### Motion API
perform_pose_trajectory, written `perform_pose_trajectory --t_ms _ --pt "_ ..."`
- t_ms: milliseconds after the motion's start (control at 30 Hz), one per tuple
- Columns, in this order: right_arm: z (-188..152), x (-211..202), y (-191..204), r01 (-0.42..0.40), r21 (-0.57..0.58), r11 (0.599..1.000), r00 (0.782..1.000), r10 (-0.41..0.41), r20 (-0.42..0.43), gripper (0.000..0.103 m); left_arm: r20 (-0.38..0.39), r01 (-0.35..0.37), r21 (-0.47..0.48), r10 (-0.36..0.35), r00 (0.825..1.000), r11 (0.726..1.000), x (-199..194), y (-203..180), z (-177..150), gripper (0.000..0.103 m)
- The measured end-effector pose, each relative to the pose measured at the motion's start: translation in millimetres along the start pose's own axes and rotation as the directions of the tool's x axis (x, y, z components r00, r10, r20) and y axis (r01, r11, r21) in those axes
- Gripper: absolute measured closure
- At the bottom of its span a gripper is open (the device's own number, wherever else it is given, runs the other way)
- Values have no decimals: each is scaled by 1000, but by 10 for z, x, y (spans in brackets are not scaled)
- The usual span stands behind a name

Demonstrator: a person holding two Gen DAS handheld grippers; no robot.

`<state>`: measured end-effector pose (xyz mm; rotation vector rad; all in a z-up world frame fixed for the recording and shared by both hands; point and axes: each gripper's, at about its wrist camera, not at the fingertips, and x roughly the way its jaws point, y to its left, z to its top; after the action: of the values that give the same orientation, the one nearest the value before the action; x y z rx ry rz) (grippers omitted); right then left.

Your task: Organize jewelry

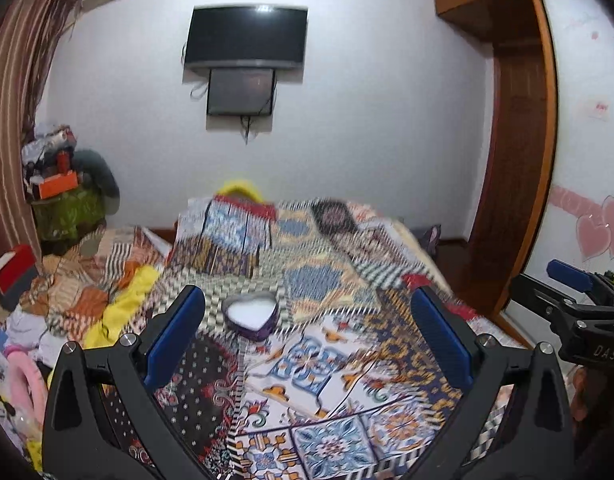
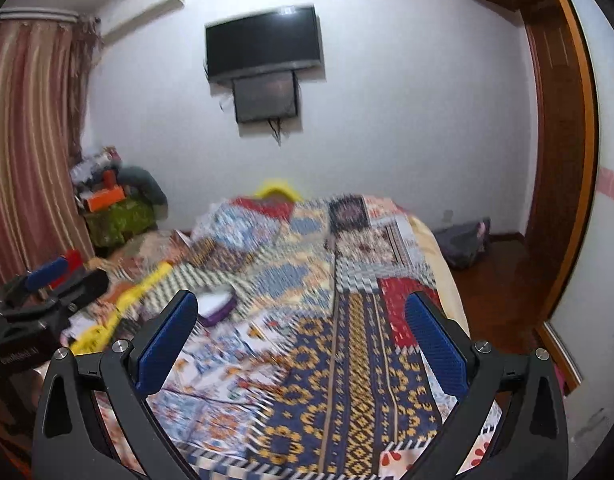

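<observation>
Two grippers hover above the patchwork bedspread, both angled forward toward the far wall with its dark television. Left gripper has its blue pads spread wide and empty; right gripper likewise gapes, holding nothing. Between and ahead, a heart-shaped box, seemingly lidless through the blur, rests on the spread.

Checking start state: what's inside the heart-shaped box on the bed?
The heart-shaped box sits open on the patchwork bedspread, showing only a plain white interior. No jewelry is discernible; the frame is motion-blurred, and the near wall hides part of the floor.
</observation>
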<state>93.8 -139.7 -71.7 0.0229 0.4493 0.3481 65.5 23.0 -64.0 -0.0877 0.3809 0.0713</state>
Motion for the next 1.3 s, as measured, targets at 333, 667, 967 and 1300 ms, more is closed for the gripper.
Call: perform_pose_trajectory --t_ms 333,667,967,1300 --pt "-417 573 -251 24 -8 1000 972 -25 -235 0 -297 55 -22 -59 953 998 806 65 -534 14" --pt "-556 988 -551 -10 40 999 935 23 -355 21 -443 138 -17 -131 887 990 1366 -36 -752 38" --pt "-523 1267 -659 -98 -2 995 898 88 -431 47 -511 234 -3 -203 835 972 1720 -64 -716 71" --pt "-527 1563 -633 -172 15 985 853 157 -498 66 -556 270 -21 -236 797 963 1958 -80 -771 74"
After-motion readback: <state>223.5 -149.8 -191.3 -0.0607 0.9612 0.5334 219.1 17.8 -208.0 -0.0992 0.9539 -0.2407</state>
